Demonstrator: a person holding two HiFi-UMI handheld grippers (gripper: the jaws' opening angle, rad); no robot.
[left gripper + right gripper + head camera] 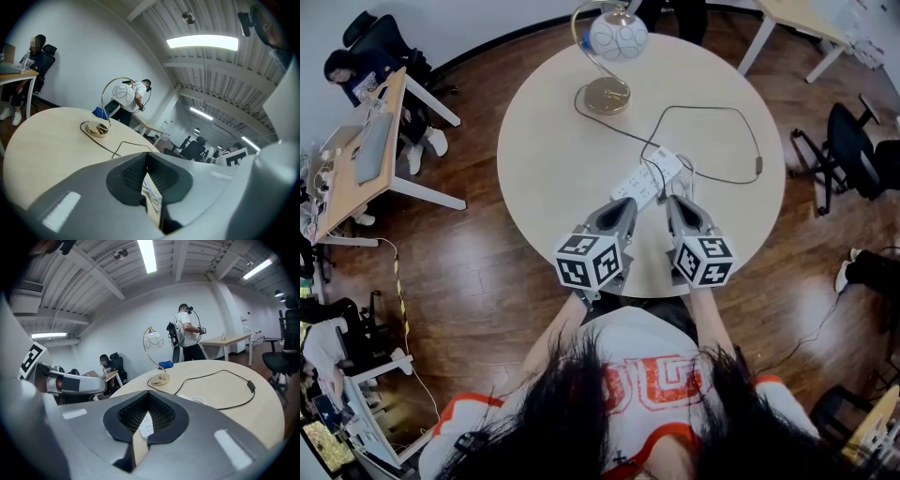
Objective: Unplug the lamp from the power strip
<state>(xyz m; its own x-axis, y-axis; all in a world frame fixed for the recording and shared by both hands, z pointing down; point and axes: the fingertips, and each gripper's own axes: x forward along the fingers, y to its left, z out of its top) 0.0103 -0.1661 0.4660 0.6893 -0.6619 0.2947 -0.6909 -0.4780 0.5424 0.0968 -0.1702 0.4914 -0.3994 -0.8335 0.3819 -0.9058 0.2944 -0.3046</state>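
We are at the approach: left tool (627, 205) and right tool (675, 201) hover shut and empty at the near end of the power strip (649, 178) on the bench (553, 169). Next, one should open and grip the lamp (609, 56) cord (705, 108) where it joins the strip, while the other pins the strip.

table (546, 159) beige | power strip (649, 178) white | cord (748, 120) black | lamp base (607, 95) gold

1. You wore a white shirt (652, 342) with orange-red lettering and orange bands at the sleeve ends.
2. Your left gripper (628, 202) and right gripper (673, 200) had smooth grey shells, narrowing toward the far end.
3. Each carried a cube (589, 260) of black-and-white square markers at its near end.
4. Their pads (133, 171) were black and finely ribbed.
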